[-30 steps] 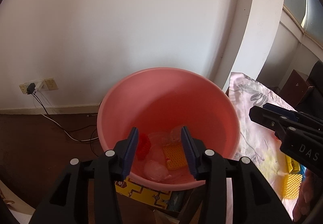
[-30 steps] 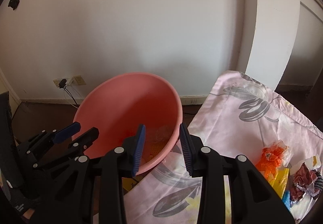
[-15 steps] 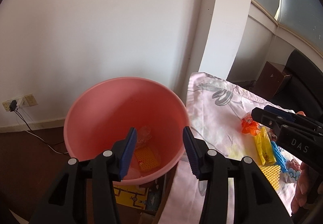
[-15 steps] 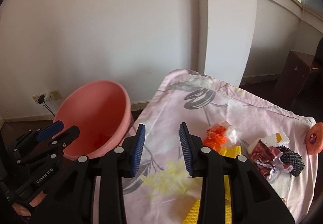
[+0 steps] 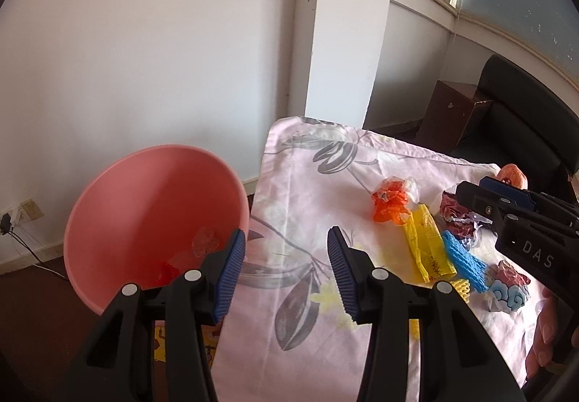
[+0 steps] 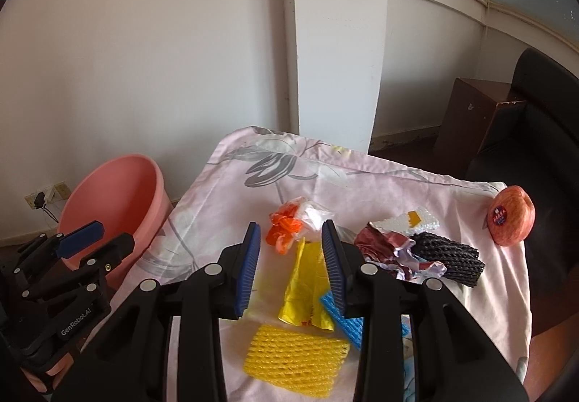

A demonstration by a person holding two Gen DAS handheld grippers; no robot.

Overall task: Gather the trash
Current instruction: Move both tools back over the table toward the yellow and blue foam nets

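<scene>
A pink basin [image 5: 144, 221] stands left of the table and holds several bits of trash [image 5: 202, 242]; it also shows in the right wrist view [image 6: 115, 199]. Trash lies on the floral cloth [image 6: 231, 177]: an orange wrapper [image 6: 284, 226], a yellow wrapper [image 6: 305, 286], yellow foam net [image 6: 295, 362], blue foam net [image 6: 349, 324], a dark red wrapper [image 6: 383, 246] and black foam net [image 6: 448, 257]. My left gripper [image 5: 286, 271] is open and empty over the table's left edge. My right gripper [image 6: 291, 264] is open and empty above the yellow wrapper.
An apple [image 6: 512, 215] sits at the cloth's far right corner. A white pillar [image 6: 336, 40] stands behind the table. A brown box [image 6: 470, 116] and a black chair [image 6: 535, 105] are at the right. A wall socket with cable [image 6: 43, 199] is low on the left.
Both grippers have swung right, away from the basin and over the table. The trash on the cloth has come into view. Both stay open and empty.
</scene>
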